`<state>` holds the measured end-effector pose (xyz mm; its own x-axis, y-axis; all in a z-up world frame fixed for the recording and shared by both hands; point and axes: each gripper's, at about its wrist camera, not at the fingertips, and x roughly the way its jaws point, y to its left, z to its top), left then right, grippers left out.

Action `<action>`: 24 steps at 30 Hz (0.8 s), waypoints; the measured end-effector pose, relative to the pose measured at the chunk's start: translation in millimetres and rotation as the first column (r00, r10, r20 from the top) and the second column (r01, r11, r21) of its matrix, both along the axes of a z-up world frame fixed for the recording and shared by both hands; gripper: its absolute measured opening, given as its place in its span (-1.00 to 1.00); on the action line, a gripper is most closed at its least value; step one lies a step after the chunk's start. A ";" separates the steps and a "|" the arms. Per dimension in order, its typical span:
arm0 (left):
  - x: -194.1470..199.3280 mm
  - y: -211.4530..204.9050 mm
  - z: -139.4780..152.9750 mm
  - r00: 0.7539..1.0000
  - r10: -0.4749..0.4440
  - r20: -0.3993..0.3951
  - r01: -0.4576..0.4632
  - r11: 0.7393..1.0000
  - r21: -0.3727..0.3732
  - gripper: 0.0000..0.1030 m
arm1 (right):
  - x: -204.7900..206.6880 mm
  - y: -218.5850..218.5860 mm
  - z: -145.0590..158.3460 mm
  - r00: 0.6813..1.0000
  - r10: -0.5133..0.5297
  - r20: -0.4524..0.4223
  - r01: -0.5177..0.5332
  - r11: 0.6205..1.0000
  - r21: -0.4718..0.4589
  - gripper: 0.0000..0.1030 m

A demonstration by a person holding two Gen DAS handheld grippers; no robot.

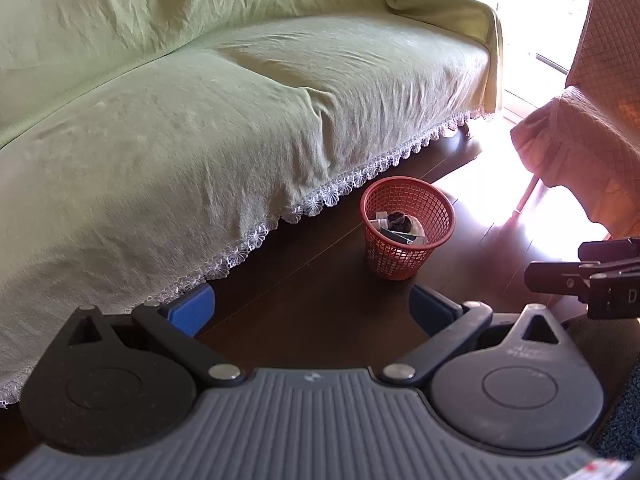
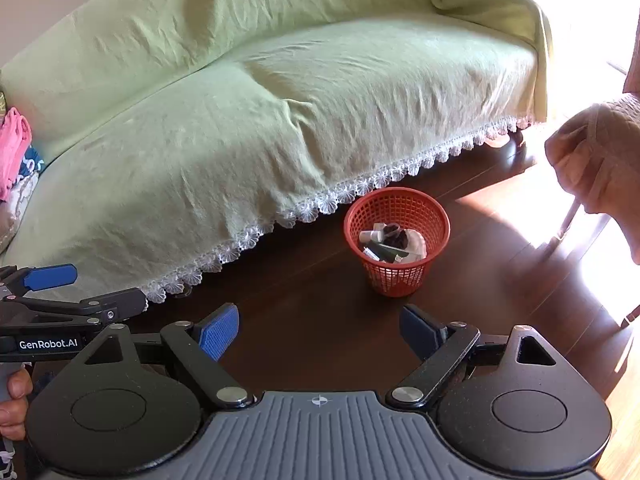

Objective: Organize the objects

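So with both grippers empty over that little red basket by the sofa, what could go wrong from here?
1. The red basket is light mesh standing free on the smooth wooden floor; a nudge might tip it and spill the small items inside.
2. The sofa cover's lace fringe hangs beside the basket and could snag a low gripper.
3. Window glare washes out the floor to the right, so anything lying there could be missed.
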<state>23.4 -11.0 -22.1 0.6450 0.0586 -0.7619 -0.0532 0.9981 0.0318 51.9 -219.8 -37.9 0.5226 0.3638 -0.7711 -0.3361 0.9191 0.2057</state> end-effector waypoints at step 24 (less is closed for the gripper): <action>-5.1 -0.4 3.8 1.000 0.000 0.009 0.000 1.000 0.011 0.98 | -7.2 0.6 -3.6 1.000 0.004 0.014 -0.004 1.000 -0.015 0.65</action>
<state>18.3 -11.5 -18.3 0.6516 0.0671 -0.7556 -0.0535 0.9977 0.0424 44.7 -219.2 -41.5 0.5318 0.3541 -0.7693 -0.3426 0.9207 0.1869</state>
